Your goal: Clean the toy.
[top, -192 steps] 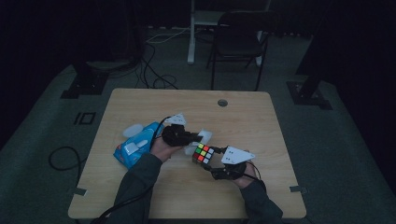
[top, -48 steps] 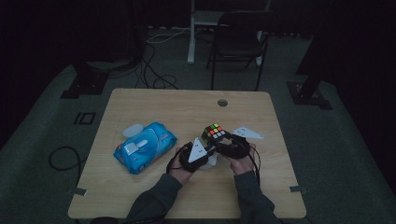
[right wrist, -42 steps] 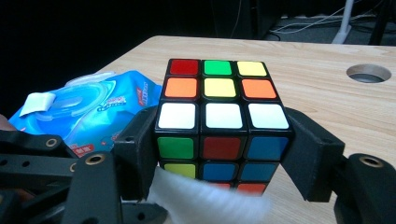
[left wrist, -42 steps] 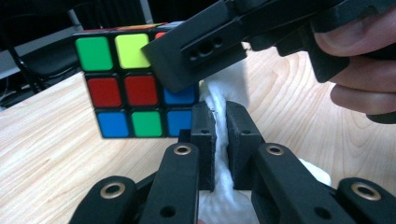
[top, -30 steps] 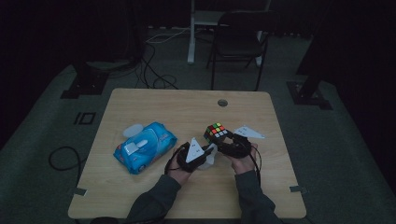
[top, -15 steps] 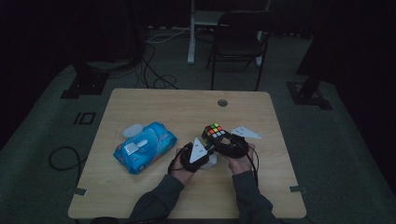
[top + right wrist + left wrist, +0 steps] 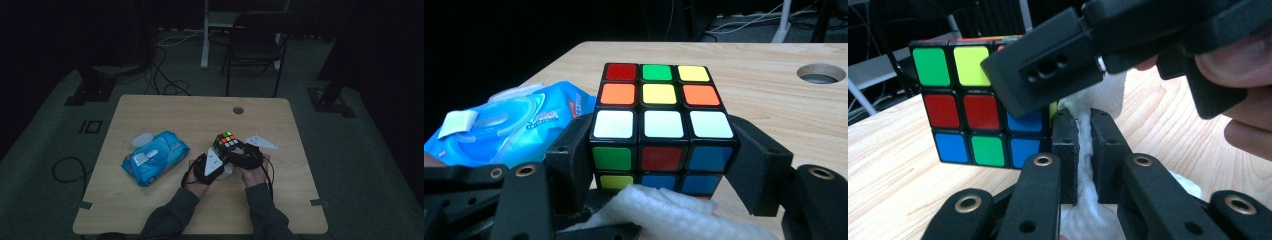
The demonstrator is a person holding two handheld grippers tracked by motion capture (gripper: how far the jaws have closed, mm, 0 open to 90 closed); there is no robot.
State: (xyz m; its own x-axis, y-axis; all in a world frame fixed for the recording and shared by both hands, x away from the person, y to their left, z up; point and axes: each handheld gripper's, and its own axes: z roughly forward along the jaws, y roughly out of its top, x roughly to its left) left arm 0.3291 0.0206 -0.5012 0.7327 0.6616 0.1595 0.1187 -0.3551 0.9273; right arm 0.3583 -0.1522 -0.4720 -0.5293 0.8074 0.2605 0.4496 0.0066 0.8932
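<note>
The puzzle cube (image 7: 664, 130) sits right of the table's middle, clamped at its sides between the right gripper's (image 7: 664, 165) jaws. Against its near face presses a white wipe (image 7: 1083, 150), pinched in the closed left gripper (image 7: 1083, 145). Rubbing too hard could, I judge, twist a cube layer or push the cube out of the jaws. The thin wipe might also slip free. The blue wipes pack (image 7: 155, 156) lies left, apart on the table (image 7: 165, 112).

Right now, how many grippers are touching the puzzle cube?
1 for certain: the right gripper clamps the cube by its sides. The left gripper, pinching a white wipe, sits beside it; contact unclear.
</note>
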